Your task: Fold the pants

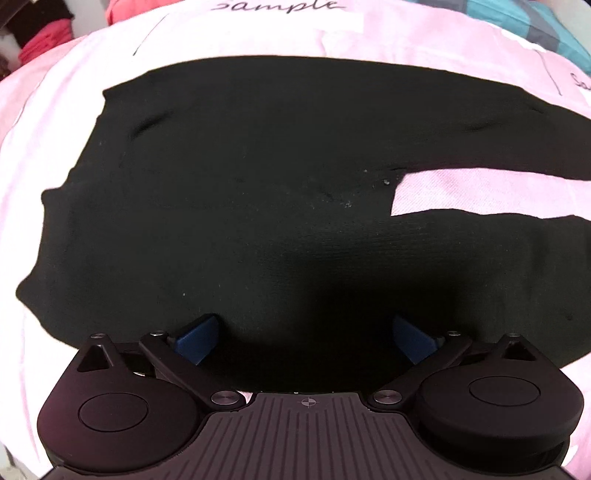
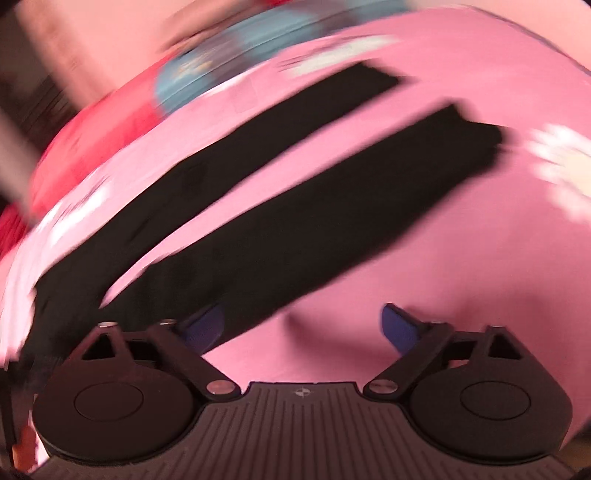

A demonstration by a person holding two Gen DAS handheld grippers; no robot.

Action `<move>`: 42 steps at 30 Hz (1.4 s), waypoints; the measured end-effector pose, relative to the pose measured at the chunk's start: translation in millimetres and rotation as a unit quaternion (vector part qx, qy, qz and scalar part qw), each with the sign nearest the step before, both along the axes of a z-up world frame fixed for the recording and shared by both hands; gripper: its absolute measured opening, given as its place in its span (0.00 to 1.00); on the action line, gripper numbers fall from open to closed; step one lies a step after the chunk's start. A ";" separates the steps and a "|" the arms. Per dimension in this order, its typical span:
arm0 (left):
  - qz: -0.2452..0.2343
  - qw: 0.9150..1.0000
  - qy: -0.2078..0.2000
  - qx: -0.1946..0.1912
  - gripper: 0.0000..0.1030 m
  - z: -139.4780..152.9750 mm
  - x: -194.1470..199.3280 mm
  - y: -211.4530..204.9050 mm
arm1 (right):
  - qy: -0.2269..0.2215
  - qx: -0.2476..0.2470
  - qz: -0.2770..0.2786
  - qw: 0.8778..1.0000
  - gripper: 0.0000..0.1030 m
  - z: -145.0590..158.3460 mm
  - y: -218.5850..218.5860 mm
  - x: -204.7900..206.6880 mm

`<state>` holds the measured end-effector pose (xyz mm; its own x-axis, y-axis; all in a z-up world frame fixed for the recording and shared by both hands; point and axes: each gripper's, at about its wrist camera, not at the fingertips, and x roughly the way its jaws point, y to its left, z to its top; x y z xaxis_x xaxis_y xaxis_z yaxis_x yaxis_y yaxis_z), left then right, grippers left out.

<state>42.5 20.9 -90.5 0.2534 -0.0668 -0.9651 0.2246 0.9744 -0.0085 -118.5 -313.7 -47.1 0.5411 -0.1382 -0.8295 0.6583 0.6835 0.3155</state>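
Black pants (image 1: 258, 166) lie flat on a pink sheet (image 1: 55, 122). In the left wrist view the waist and seat fill the middle, and the two legs split toward the right. My left gripper (image 1: 306, 334) hovers just over the near edge of the seat, open, blue pads (image 1: 199, 338) wide apart with nothing gripped. The right wrist view is blurred; both pant legs (image 2: 295, 221) run diagonally up to the right. My right gripper (image 2: 301, 326) is open above the sheet beside the nearer leg. Its left pad (image 2: 203, 325) overlaps that leg's edge; its right pad is over bare sheet.
White paper labels with handwriting lie on the sheet (image 1: 280, 7), one at the far edge and one at the right. Red and pink cloth (image 1: 44, 40) is piled at the far left, and teal fabric (image 1: 561, 26) at the far right. A blue item (image 2: 207, 70) lies beyond the legs.
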 end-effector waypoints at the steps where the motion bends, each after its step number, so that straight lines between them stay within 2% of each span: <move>1: -0.005 1.000 -0.001 0.004 1.00 0.1 -0.5 -0.7 | 0.003 0.001 -0.034 0.999 0.69 -4.9 -18.4 -5.8; 2: -0.008 1.000 0.001 0.012 1.00 -0.6 -2.2 -0.4 | 0.002 0.006 -0.070 0.998 0.60 -10.2 -36.8 -11.4; 4: -0.005 1.000 0.009 0.022 1.00 -1.6 -4.7 -0.6 | -0.018 0.023 -0.118 0.993 0.58 -18.2 -64.0 -15.5; 5: -0.004 1.000 0.004 0.022 1.00 -1.8 -2.8 -0.1 | -0.034 0.025 -0.129 0.991 0.60 -20.7 -74.3 -12.6; 6: -0.003 1.000 0.005 0.025 1.00 -1.8 -2.5 -1.4 | -0.052 0.021 -0.132 0.990 0.69 -22.3 -79.5 -8.3; 8: -0.001 0.999 0.005 0.033 1.00 -4.3 -1.7 -2.3 | -0.074 0.005 -0.122 0.990 0.79 -24.9 -82.5 4.7; 11: 0.000 0.999 0.006 0.037 1.00 -4.3 -3.3 -4.4 | -0.073 -0.030 -0.108 0.991 0.78 -31.1 -79.9 27.5; 13: 0.001 0.999 0.005 0.036 1.00 -4.2 -2.2 -4.5 | -0.041 -0.078 -0.100 0.991 0.51 -31.5 -79.6 36.9; 14: 0.002 0.999 0.003 0.035 1.00 -4.4 -0.6 -3.9 | -0.028 -0.089 -0.101 0.990 0.12 -28.3 -88.1 35.3; 15: 0.002 0.999 0.002 0.034 1.00 -4.4 -0.8 -3.4 | -0.058 -0.060 -0.109 0.990 0.12 -23.2 -97.6 24.1; 16: 0.001 0.999 0.001 0.035 1.00 -3.9 -3.2 -3.9 | -0.097 -0.034 -0.137 0.985 0.11 -18.2 -107.4 5.9; 17: 0.001 0.999 -0.003 0.034 1.00 -4.7 -2.2 -4.9 | -0.090 -0.046 -0.153 0.983 0.11 -17.1 -114.7 -3.8; 18: 0.000 0.999 -0.005 0.035 1.00 -4.7 -3.3 -5.6 | -0.058 -0.061 -0.159 0.984 0.11 -22.6 -121.1 -7.1; 19: 0.000 0.999 -0.006 0.035 1.00 -4.9 -2.4 -6.3 | -0.040 -0.045 -0.164 0.985 0.10 -31.6 -129.1 -11.6; 20: -0.001 0.999 -0.005 0.035 1.00 -4.6 -2.5 -5.3 | -0.063 -0.027 -0.172 0.983 0.09 -32.6 -133.2 -21.2; 23: -0.006 0.999 -0.005 0.033 1.00 -4.9 -0.6 -4.7 | -0.073 -0.024 -0.189 0.979 0.10 -26.1 -130.0 -24.5; 25: -0.015 0.999 -0.004 0.032 1.00 -4.6 2.6 -4.9 | -0.059 -0.027 -0.213 0.975 0.17 -24.2 -126.6 -26.2; 27: -0.015 1.000 0.001 0.025 1.00 -2.3 4.9 -2.4 | -0.052 -0.042 -0.232 0.970 0.45 -17.8 -124.5 -26.3; 29: -0.014 1.000 -0.004 0.016 1.00 2.8 5.1 1.0 | -0.040 -0.079 -0.239 0.967 0.60 -7.7 -113.0 -33.3; 30: -0.012 1.000 -0.011 0.015 1.00 7.2 5.2 4.7 | -0.029 -0.096 -0.236 0.967 0.63 -2.0 -102.6 -37.0; 32: -0.009 1.000 -0.029 0.005 1.00 17.5 4.0 14.2 | -0.025 -0.090 -0.195 0.976 0.63 -0.3 -78.2 -35.0; 36: -0.004 0.998 -0.062 0.003 1.00 32.6 6.0 33.3 | -0.034 -0.021 -0.095 0.995 0.58 -7.3 -15.6 -20.9; 40: 0.006 0.997 -0.067 0.027 1.00 25.2 12.7 48.5 | -0.043 0.089 -0.046 0.994 0.57 -27.4 29.5 3.1; 42: 0.010 0.998 -0.050 0.042 1.00 10.1 15.1 52.9 | -0.047 0.069 -0.051 0.995 0.58 -28.8 38.0 17.0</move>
<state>57.6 73.8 -80.4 0.3484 0.0196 -0.9371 0.2016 0.9748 0.0953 -101.5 -275.6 -75.9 0.6058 -0.0850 -0.7911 0.6851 0.5612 0.4644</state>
